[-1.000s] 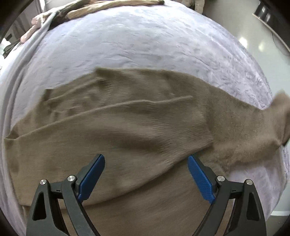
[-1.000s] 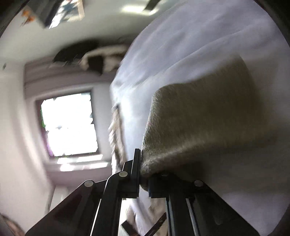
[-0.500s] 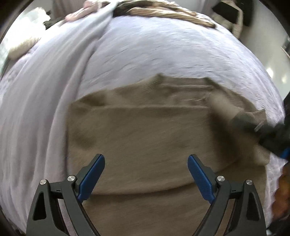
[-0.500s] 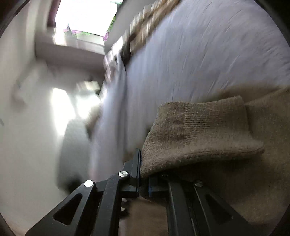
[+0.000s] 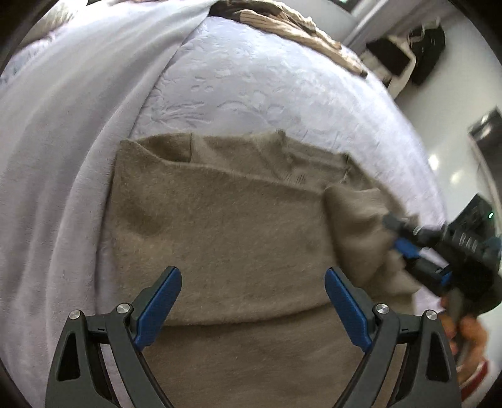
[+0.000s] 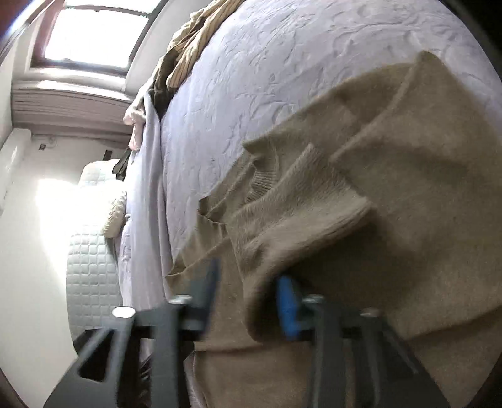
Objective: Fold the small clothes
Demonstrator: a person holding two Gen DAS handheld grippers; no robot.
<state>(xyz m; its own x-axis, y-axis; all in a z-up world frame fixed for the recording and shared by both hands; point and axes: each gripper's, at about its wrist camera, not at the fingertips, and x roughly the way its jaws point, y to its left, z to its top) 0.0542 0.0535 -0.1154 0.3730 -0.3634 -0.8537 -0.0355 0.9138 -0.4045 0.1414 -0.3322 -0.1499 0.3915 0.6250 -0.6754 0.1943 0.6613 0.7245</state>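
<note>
- Lying flat in the middle of the bedspread (image 5: pixel 282 94) is one tan sweater (image 5: pixel 235 226), folded over itself so there's a doubled layer on top.
- One left gripper (image 5: pixel 252 301) hangs over the sweater's near edge at 6 o'clock, both blue pads (image 5: pixel 160 301) spread wide, nothing between them.
- One right gripper (image 5: pixel 404 241) comes in from 3 o'clock in the left view. Its jaws are parted a bit in its own blurry view, with one sleeve (image 6: pixel 298 219) draped between them, cuff end pointing to 3 o'clock. Can't tell if it's actually pinching the cloth.
- One pile of striped beige clothes (image 5: pixel 291 22) sits at 12 o'clock at the far edge of the bed.
- One plain lilac sheet (image 5: pixel 62 157) runs along 9 o'clock.
</note>
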